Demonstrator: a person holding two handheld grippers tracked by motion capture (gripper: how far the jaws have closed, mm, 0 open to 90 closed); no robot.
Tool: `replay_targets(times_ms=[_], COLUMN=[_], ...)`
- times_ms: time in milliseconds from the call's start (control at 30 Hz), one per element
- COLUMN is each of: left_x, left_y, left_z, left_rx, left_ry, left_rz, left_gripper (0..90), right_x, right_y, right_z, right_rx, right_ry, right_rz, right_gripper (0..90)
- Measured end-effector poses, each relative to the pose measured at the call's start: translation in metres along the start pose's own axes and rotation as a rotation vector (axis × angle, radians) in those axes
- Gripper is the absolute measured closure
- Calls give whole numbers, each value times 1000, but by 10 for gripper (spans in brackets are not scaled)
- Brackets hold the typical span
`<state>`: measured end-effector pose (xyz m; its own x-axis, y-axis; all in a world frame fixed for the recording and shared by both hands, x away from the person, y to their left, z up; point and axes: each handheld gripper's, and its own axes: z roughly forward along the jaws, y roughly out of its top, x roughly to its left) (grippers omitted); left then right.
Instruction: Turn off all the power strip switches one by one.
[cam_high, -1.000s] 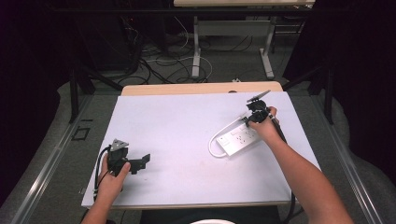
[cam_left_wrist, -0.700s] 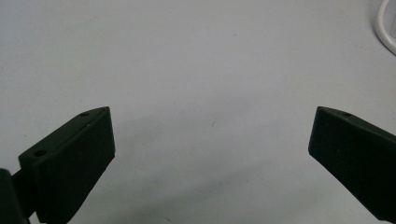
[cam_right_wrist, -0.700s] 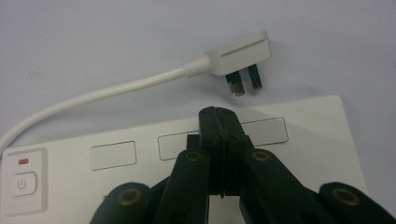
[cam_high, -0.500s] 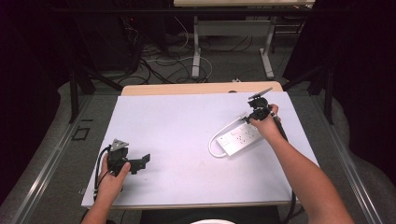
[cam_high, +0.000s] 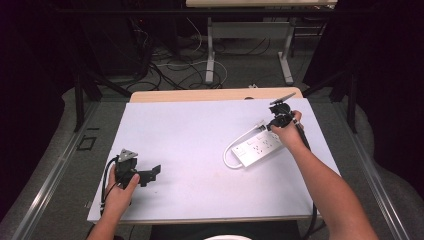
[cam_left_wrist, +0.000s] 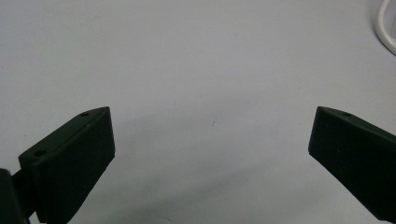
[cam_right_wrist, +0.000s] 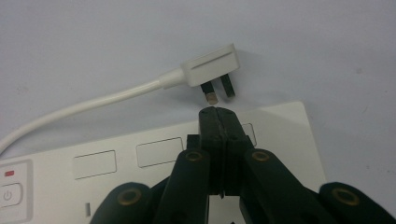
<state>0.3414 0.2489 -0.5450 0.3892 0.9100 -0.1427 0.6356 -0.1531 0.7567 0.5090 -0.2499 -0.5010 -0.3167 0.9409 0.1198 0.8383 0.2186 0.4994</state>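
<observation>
Two grippers work over one white table (cam_high: 200, 130) that carries one white power strip (cam_high: 257, 148) with one white cord (cam_high: 231, 150) and one plug (cam_right_wrist: 212, 65).

At the near left, the left gripper (cam_high: 150, 174) sits low over bare table, held in the person's left hand (cam_high: 119, 192); in the left gripper view its jaws stand wide apart with nothing between them, and a curve of the cord shows at the top right corner.

Right of centre lies the power strip, flat and angled, with a switch (cam_right_wrist: 10, 195) and red light at one end and rectangular sockets along its face. Its cord loops off the left end and back to the flat three-pin plug, which lies on the table just beside the strip's far edge.

The right gripper (cam_right_wrist: 219, 114), in the right hand (cam_high: 287, 135), hovers above the strip's far end, jaws pressed together and holding nothing, tips near the plug's pins.
</observation>
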Motion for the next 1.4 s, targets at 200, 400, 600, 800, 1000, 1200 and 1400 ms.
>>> replay_targets(times_ms=[200, 400, 600, 800, 1000, 1200, 1400], left_x=[0, 0, 0, 0, 0, 0, 0], left_y=[0, 0, 0, 0, 0, 0, 0], left_z=[0, 0, 1, 1, 0, 0, 0], left_rx=[-1, -3, -3, -3, 0, 2, -2], left_ry=[0, 1, 1, 1, 1, 0, 2], left_rz=[-1, -6, -8, -7, -5, -2, -5], left_gripper=[4, 4, 4, 4, 4, 4, 4], right_x=[-7, -13, -15, -13, -12, -12, -12], right_y=[1, 2, 2, 1, 3, 2, 2], right_z=[0, 2, 5, 9, 9, 10, 10], right_rx=[-11, -6, -24, 2, 23, 21, 21], right_ry=[-10, -16, -10, -23, -27, -29, -26], right_rz=[20, 42, 47, 39, 51, 53, 54], right_gripper=[900, 900, 900, 900, 900, 900, 900])
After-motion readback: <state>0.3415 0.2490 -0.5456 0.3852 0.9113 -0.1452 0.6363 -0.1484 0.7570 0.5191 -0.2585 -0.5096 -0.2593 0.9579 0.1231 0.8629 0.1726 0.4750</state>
